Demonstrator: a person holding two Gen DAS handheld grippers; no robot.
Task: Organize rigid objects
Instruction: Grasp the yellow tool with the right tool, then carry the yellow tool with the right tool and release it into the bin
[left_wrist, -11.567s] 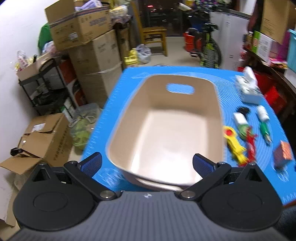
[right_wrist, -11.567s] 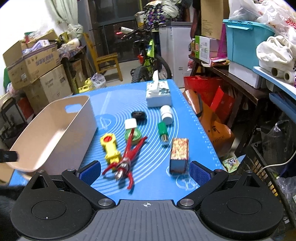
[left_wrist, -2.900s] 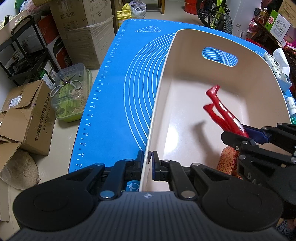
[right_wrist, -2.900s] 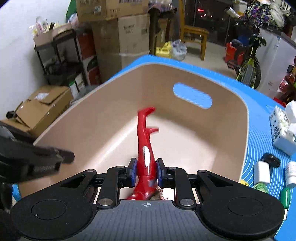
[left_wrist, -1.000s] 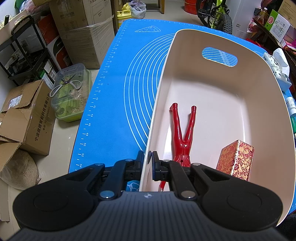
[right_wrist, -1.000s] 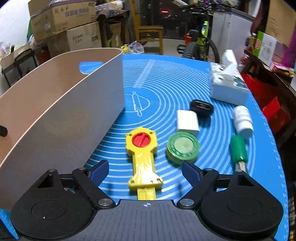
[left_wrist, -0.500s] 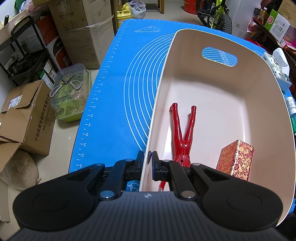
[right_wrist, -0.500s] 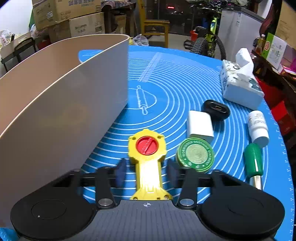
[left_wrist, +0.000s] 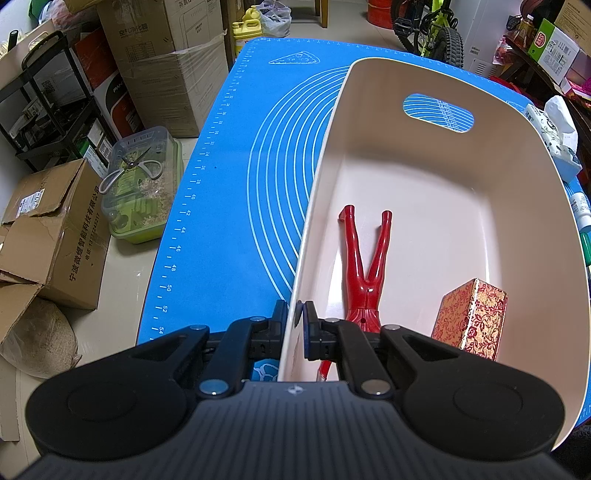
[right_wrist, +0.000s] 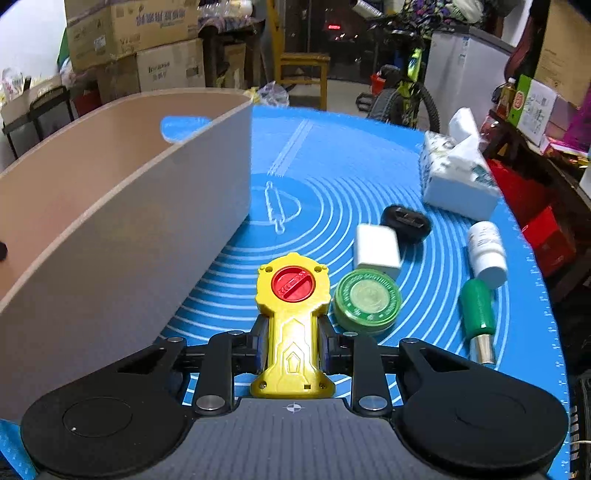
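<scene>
Yellow toy (right_wrist: 291, 325) gripped, apparently, by right gripper (right_wrist: 292, 345).

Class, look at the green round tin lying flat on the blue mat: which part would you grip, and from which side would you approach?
Grip the green round tin across its curved side wall, probably from above. It lies flat, lid up; jaws should straddle near-to-far, since the yellow toy and white block crowd it.

One bin (left_wrist: 524, 155) holds two items: one red figure (left_wrist: 365, 266), one patterned box (left_wrist: 469, 317). Ahead of the right jaws: one yellow toy (right_wrist: 291, 317), one green tin (right_wrist: 367, 297), one white charger (right_wrist: 376, 247), one black case (right_wrist: 406, 219), one white bottle (right_wrist: 485, 249), one green-handled tool (right_wrist: 478, 314), one tissue pack (right_wrist: 456, 173)
</scene>
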